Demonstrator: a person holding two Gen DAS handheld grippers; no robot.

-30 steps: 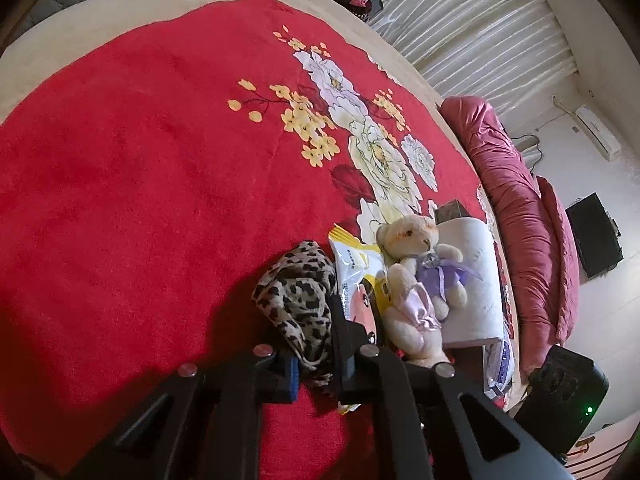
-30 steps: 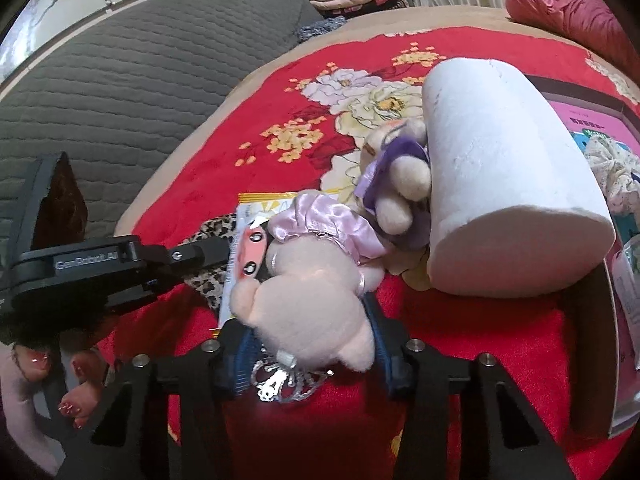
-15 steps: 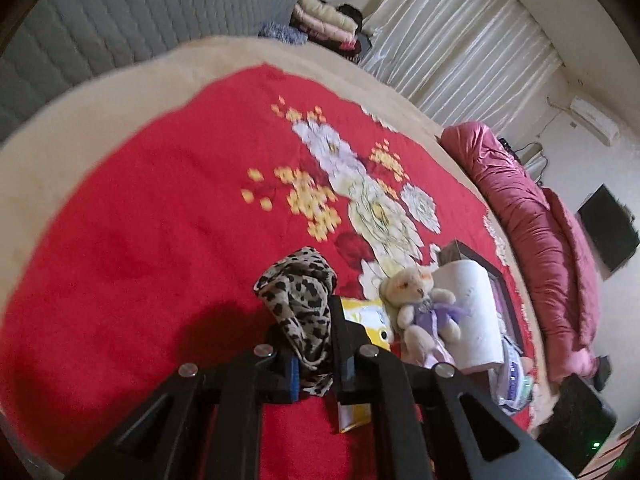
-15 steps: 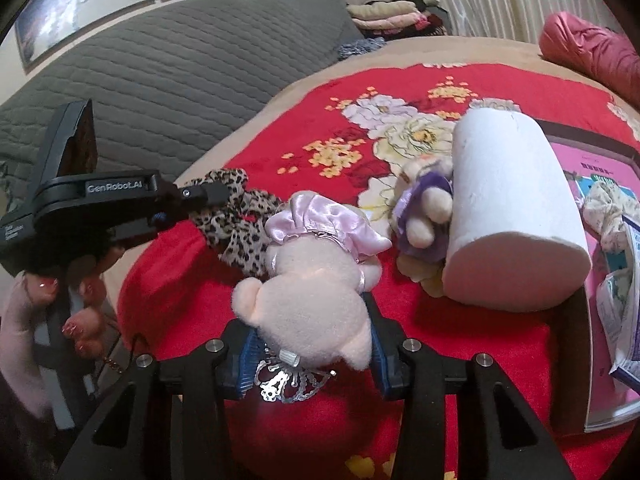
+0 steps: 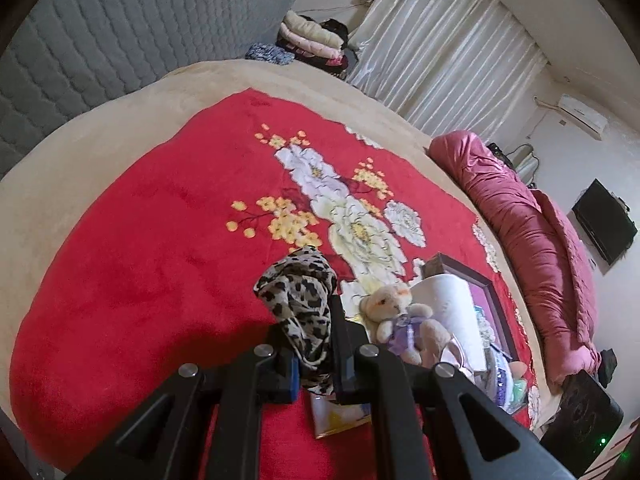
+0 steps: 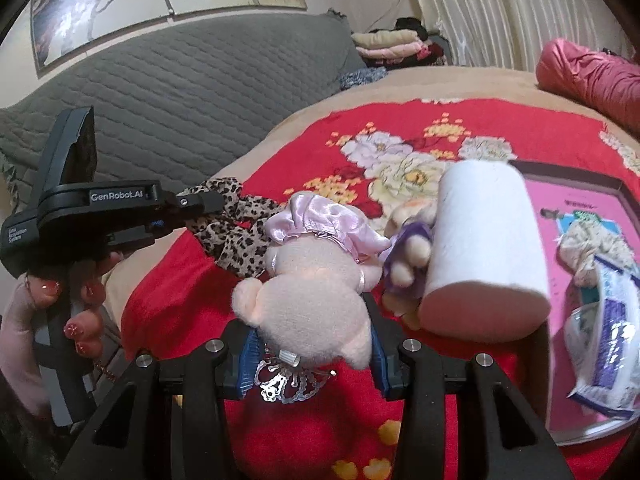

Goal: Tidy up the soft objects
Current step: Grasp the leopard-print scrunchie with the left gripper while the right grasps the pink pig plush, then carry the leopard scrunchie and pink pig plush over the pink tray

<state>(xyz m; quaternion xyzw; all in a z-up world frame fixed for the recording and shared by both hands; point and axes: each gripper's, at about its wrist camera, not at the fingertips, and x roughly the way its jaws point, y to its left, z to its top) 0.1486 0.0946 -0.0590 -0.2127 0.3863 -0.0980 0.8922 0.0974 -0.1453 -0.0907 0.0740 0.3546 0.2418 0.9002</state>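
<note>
A leopard-print scarf (image 5: 298, 300) is clenched in the left tool (image 5: 314, 354) and a pink plush bear (image 6: 316, 292) in the right tool (image 6: 314, 354), both lifted above the bed (image 5: 140, 260). A purple-dressed bear (image 5: 404, 320) and white roll (image 6: 486, 248) are judged yet unsorted.

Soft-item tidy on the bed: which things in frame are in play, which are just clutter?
In play:
- leopard-print cloth, in left gripper
- pink plush bear, in right gripper
- purple-dressed bear

Lying about:
- white roll
- framed tray
- folded clothes
- rolled quilt
</note>
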